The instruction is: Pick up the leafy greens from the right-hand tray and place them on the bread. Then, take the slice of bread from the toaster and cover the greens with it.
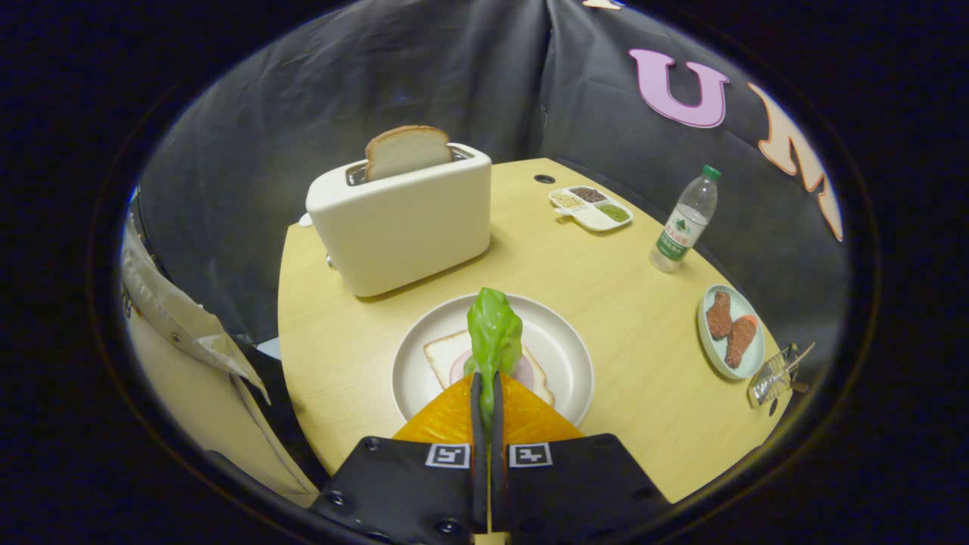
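The gripper [488, 382] has its jaws pressed nearly together, pinching the bright green, glossy leafy green [493, 333] by its stem end. The leaf looks crinkled and slightly folded, w/ a paler mid-rib, wider in the middle and narrowing to a rounded tip. Its long axis runs straight along the fingers, stem end caught between them, tip pointing away toward the toaster. It sticks out just ahead of the fingertips, over the round white plate [564, 356].

On that plate lies a white-crumbed bread slice w/ tan crust [443, 356], flat, w/ a pale pink round slice [524, 371] on top, partly hidden behind the leaf. Whether the leaf touches the bread cannot be told from this angle.

Beyond the plate stands the cream-white boxy toaster [401, 219], slots up; a second bread slice w/ brown crust [409, 151] stands upright in a slot, top half showing.

All sits on a light wood round-edged table [621, 288]. Further right, well apart from the plate: a small white compartment tray w/ grains [590, 206], a clear plastic water bottle w/ green cap [685, 219] upright, a pale green oval dish [711, 348] holding two brown pieces [730, 327], and a small wire-mesh item [776, 375] near the table edge.

A beige sleeve [182, 333] shows beside the table's left side.
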Action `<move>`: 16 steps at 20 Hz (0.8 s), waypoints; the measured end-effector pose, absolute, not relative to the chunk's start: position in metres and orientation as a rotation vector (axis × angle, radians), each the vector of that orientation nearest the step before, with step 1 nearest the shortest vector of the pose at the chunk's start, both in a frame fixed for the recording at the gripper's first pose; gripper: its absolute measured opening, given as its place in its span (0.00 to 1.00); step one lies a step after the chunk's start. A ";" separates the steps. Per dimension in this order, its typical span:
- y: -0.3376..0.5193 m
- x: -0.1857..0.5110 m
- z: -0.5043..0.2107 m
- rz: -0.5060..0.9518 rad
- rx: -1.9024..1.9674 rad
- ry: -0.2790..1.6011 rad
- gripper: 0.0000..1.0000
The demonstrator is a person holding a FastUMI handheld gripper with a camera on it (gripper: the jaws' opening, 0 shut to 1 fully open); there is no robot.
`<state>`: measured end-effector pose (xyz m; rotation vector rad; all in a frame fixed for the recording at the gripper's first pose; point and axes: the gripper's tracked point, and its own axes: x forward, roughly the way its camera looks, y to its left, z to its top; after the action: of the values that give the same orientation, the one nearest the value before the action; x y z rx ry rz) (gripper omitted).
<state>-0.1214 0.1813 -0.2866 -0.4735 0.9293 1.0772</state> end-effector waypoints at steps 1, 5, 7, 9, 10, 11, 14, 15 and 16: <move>0.187 -0.123 -0.287 1.087 -0.477 0.926 0.05; 0.205 -0.129 -0.290 1.125 -0.475 0.933 0.05; 0.212 -0.130 -0.294 1.139 -0.473 0.937 0.05; 0.217 -0.131 -0.298 1.147 -0.473 0.943 0.05; 0.219 -0.132 -0.300 1.150 -0.474 0.948 0.05; 0.218 -0.131 -0.303 1.151 -0.480 0.953 0.05; 0.214 -0.129 -0.314 1.142 -0.504 0.978 0.15; 0.211 -0.125 -0.316 1.132 -0.511 0.981 0.16; 0.211 -0.122 -0.319 1.121 -0.511 0.980 0.27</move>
<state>-0.1222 0.2106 -0.3187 -0.5112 0.9801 1.1205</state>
